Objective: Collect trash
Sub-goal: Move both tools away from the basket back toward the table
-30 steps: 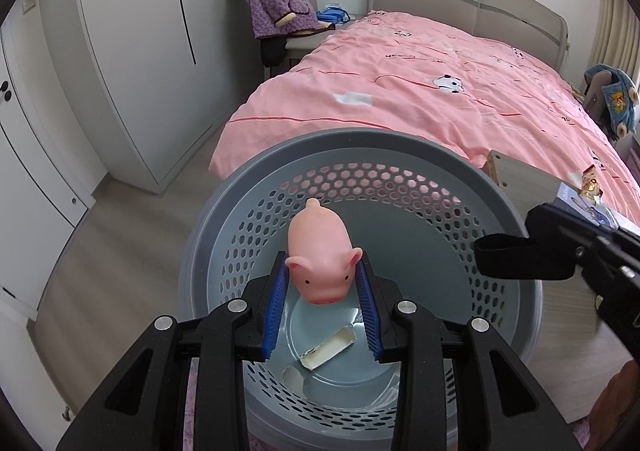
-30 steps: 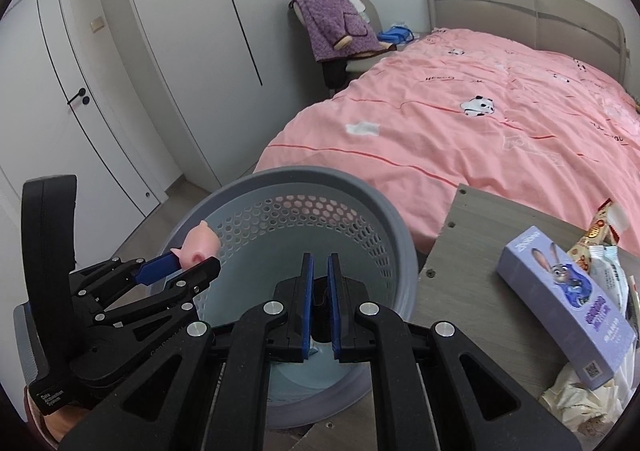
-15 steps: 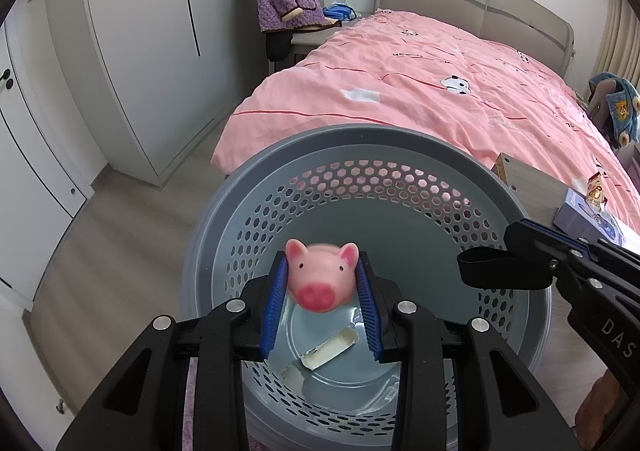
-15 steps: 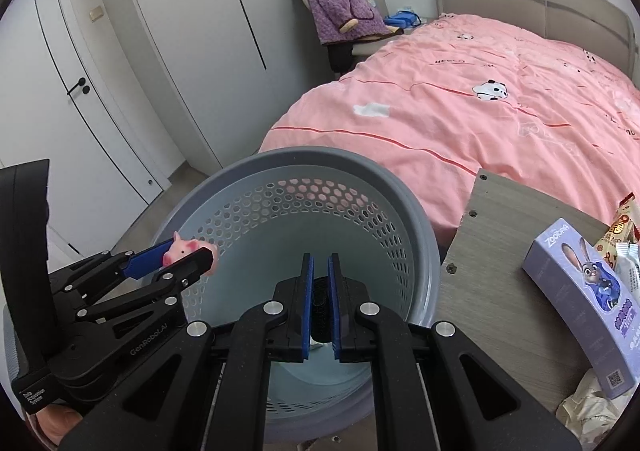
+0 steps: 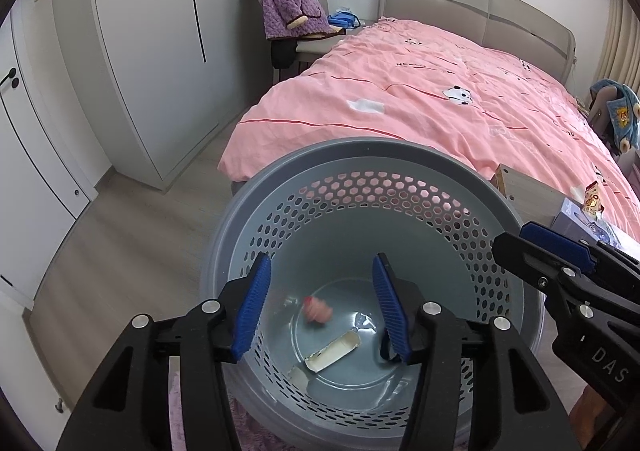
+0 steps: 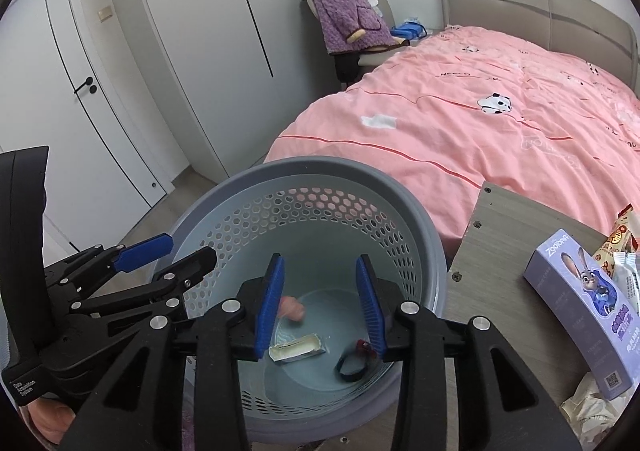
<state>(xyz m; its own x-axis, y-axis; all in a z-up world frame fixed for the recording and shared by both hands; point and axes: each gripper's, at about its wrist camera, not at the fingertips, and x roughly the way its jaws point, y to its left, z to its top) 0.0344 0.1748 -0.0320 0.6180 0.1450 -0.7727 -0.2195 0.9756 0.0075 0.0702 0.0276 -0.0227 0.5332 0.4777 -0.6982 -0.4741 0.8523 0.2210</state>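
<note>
left gripper (image 5: 320, 303): opening, empty | right gripper (image 6: 320, 303): opening, empty | basket (image 5: 360, 155): one blurred pink pig toy (image 5: 318, 309), one open carton (image 5: 332, 351), one dark band (image 6: 352, 369) on floor

Hand-held two-finger grippers, wrist views.
Left gripper (image 5: 320, 303) and right gripper (image 6: 320, 305): matte black angular arms, ribbed blue pads (image 5: 253, 309), round silver screws at pivots; white lettering "DAS" and "Data Acquisition System" on the housings.
</note>
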